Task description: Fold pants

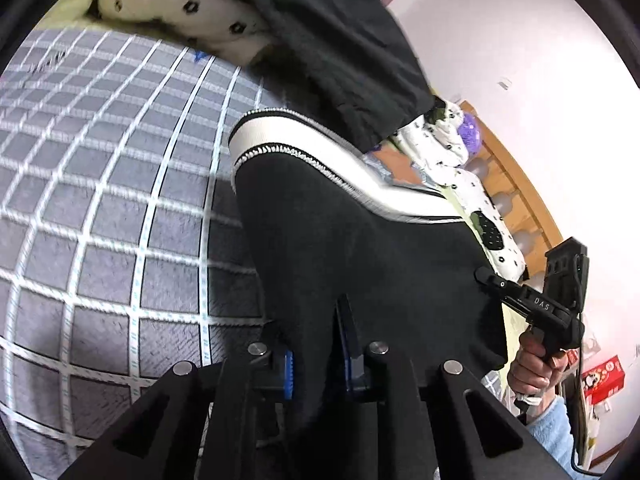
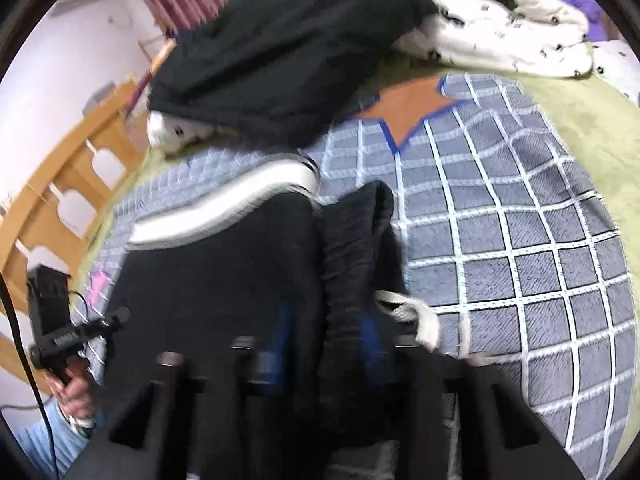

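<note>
You have the pants (image 1: pixel 340 248) lifted off the bed, hanging between your two grippers over the grey checked blanket (image 1: pixel 112 200) — so the fold, by my reading, is only at its start or somewhere mid-carry, with nothing yet laid down in a finished shape. Your left gripper (image 1: pixel 318 360) is closed tight on the black cloth, which runs up between its blue pads toward the white striped band (image 1: pixel 320 152) at the far end. Your right gripper (image 2: pixel 326 344) looks clamped on a bunched edge of the same pants, though that view is blurred and I can't be sure how firmly; a pale drawstring (image 2: pixel 416 316) loops out just beside it, which suggests you hold the waist end there. The cloth between the grips sags and wrinkles rather than hanging flat. What seems left: lay the pants down on the blanket, bring leg over leg, then fold along the length. The dark jacket (image 2: pixel 280 60) and the white spotted bedding (image 2: pixel 500 40) lie at the far side — well apart from your working patch.
</note>
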`<state>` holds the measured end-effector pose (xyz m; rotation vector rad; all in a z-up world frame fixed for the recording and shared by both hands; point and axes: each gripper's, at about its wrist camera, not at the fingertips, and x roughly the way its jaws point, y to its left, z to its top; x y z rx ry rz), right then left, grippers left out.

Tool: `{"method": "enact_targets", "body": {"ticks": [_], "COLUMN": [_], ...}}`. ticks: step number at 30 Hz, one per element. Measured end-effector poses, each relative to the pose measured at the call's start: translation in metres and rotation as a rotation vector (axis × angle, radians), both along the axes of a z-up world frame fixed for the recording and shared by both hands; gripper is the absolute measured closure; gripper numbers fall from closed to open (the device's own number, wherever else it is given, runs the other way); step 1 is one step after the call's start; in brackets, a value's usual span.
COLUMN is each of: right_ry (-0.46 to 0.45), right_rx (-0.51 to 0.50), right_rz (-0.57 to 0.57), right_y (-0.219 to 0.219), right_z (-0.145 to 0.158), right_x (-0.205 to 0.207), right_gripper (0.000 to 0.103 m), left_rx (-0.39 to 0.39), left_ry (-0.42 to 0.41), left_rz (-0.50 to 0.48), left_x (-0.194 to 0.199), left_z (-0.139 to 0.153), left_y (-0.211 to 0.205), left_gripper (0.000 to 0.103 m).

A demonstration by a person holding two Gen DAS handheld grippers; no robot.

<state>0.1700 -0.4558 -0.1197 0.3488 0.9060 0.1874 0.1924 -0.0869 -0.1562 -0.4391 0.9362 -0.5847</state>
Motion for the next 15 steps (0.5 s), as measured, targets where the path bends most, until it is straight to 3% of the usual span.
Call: {"method": "enact_targets", "body": {"ticks": [4,10,13,15], "right_ry": [-0.032,-0.095,-0.119,-0.101], "right_rx": [-0.047,0.101,0.144,0.122], "right_rz": [-0.052,0.037,0.11,0.159], "right_y": [0.041,0.103,0.141,0.162], "right_z": [0.025,0.038,0.028,0.011], "right_x": [-0.014,-0.03,-0.024,-0.016], "right_gripper": [0.081,0.082,0.082,0.081], "left_rx": [-0.039,0.078,0.144,0.196], "left_ry": [-0.021,-0.09,-0.04,0.012], "left_rz": [-0.007,0.038,0.065,0.054], "left_x": [-0.004,-0.017,-0.016,-0.013], "left_z": [0.025,0.053,0.049,0.026], "left_y": [0.038,0.125,0.162,0.173], "left_gripper": [0.09,0.09,0.089,0.086]}}
